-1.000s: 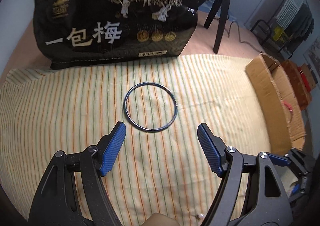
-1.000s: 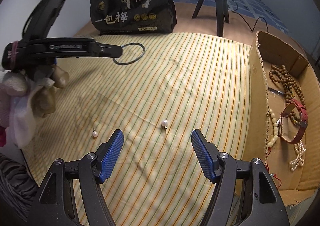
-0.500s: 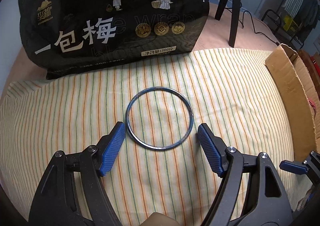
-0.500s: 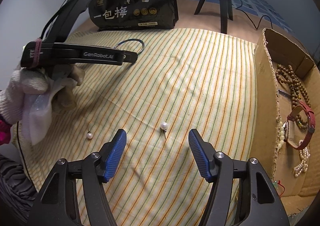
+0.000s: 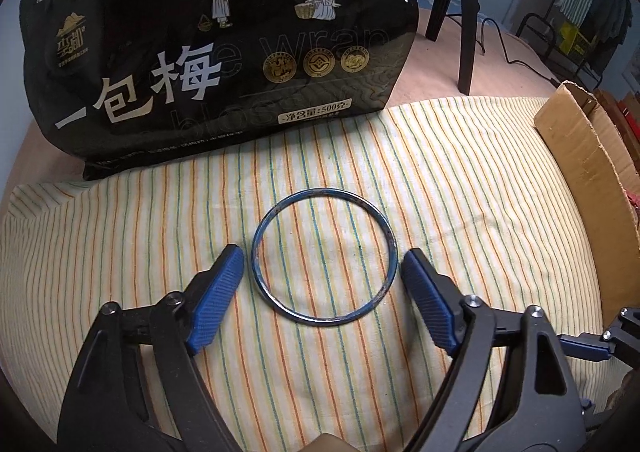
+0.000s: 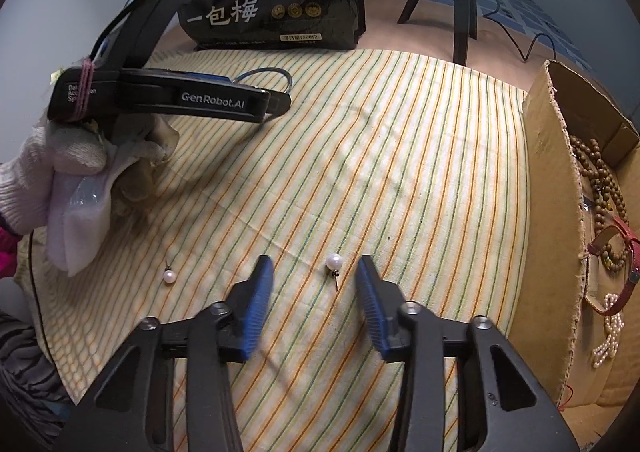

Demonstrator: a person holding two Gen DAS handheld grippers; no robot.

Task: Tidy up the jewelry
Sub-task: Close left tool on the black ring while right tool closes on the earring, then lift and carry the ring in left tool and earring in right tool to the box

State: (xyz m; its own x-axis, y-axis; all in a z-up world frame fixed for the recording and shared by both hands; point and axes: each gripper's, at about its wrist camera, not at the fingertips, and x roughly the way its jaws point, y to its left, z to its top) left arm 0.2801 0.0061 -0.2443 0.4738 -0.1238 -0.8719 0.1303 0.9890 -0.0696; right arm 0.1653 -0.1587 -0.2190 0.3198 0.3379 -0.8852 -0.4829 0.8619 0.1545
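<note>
Pearl earring (image 6: 334, 262) on striped cloth (image 6: 400, 172), between closing right gripper (image 6: 316, 272) fingers, untouched; may roll away. Bangle (image 5: 323, 257) flat between wide-open, empty left gripper (image 5: 322, 272) fingers; could slip.

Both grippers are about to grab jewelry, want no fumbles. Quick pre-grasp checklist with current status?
1. Pearl earring between the right gripper fingers: ok; jaws closing, not yet touching it.
2. Blue bangle framed by the left gripper: ok, jaws open just outside the ring.
3. Bangle flat on the striped cloth: ok.
4. Second pearl earring clear of the right gripper: ok, lies apart to its left.
5. Cardboard box has room: ok, bare floor visible.
6. Earring post orientation suits the pinch: cannot tell.
</note>
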